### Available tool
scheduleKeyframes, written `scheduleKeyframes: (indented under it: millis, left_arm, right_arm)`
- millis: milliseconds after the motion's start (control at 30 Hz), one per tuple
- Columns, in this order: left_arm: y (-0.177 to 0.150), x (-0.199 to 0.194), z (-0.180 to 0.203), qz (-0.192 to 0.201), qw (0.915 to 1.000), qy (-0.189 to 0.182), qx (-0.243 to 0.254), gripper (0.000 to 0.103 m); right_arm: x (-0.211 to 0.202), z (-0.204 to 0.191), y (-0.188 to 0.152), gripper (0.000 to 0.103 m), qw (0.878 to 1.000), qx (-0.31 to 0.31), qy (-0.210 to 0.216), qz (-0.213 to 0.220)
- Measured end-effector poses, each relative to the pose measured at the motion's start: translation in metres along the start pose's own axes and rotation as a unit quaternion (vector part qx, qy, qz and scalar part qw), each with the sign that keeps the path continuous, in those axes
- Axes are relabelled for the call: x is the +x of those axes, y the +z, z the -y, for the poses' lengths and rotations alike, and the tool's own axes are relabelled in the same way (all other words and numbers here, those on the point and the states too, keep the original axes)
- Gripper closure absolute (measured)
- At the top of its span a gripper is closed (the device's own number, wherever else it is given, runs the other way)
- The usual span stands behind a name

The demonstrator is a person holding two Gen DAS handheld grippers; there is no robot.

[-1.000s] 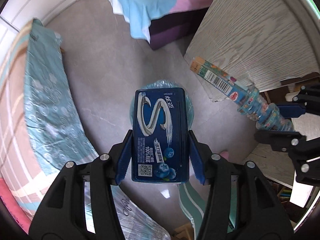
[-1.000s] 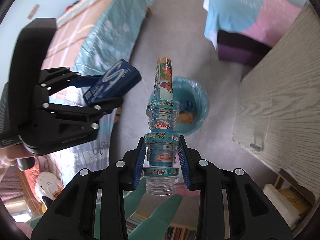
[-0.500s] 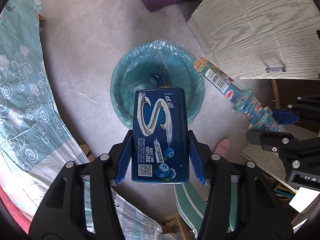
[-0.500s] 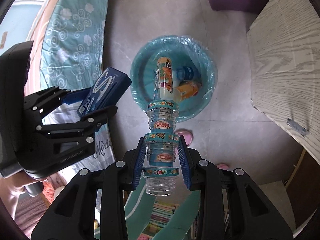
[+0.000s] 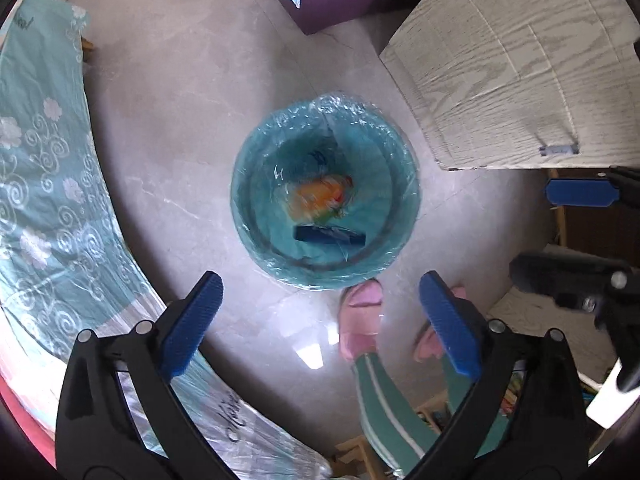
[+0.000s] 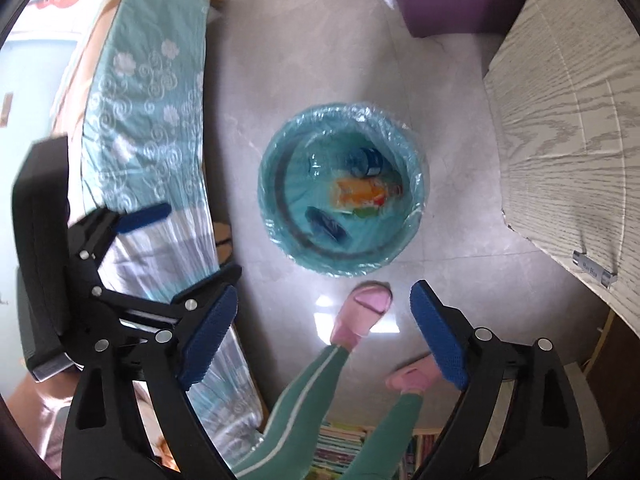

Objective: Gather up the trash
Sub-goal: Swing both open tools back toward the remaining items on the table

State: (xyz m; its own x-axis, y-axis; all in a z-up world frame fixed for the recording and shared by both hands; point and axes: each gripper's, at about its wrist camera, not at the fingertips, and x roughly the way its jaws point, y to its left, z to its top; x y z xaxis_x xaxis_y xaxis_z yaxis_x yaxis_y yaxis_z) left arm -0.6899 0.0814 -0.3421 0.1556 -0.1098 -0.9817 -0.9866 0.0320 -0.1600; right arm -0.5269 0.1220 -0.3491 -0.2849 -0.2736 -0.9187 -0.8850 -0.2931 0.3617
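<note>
Insp: While both grippers point steeply down at the floor, the left gripper (image 5: 320,312) has its jaws opening, spread wide, nothing between the blue pads (image 5: 191,324).

Asst: And the right gripper (image 6: 324,328)?

Insp: Same: jaws opening, wide apart, nothing between them. Through the gap you see only grey floor tile (image 6: 304,72) and the person's pink slippers (image 6: 362,314), w/ green striped trouser legs (image 6: 304,404) below.

Asst: Where's the trash?

Insp: Inside the bin (image 5: 404,216), a round one lined w/ a teal plastic bag, standing on the floor ahead of both grippers. Dark blue flat gum box (image 5: 330,235) lies near the bin's near wall; right wrist view shows it too (image 6: 326,223), blurred. Beside it an orange wrapper or pack (image 5: 316,199), blurred; can't tell exactly what it is. Farther in, a clear plastic bottle w/ blue label (image 6: 366,160), lying on its side.

Asst: Anything touching the bin?

Insp: One slipper toe sits just beside the near rim; contact can't be confirmed. Grippers are apart from it.

Asst: Surroundings?

Insp: Bed w/ teal floral sheet (image 5: 44,184) on the left side of both views. Pale wood-grain tabletop (image 5: 516,80) at upper right. Purple piece of furniture (image 5: 336,0) w/ light blue cloth over it at top. Right gripper's pad shows at the right edge of the left wrist view (image 5: 580,193); the left gripper shows at the left of the right wrist view (image 6: 168,256).
</note>
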Motion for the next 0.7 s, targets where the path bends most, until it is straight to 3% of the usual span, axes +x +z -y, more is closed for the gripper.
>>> scheduleKeyframes:
  millis: [333,500,700]
  left_arm:
    - [-0.001,-0.018,-0.004,0.023,0.9997,-0.001,-0.009,0.007]
    - [-0.003,-0.036,0.000,0.037,0.9993,0.003,-0.004,0.007]
    - [-0.014,-0.071,0.012,0.058,0.9983,-0.010,0.001,0.007]
  right_arm:
    - [-0.023,0.003,-0.002,0.013,0.999,0.031,0.010,0.031]
    - [-0.048,-0.015,-0.008,0.013,0.998,0.001,0.017,0.063]
    - [-0.098,-0.047,-0.026,0.013,0.992,-0.052,-0.005,0.114]
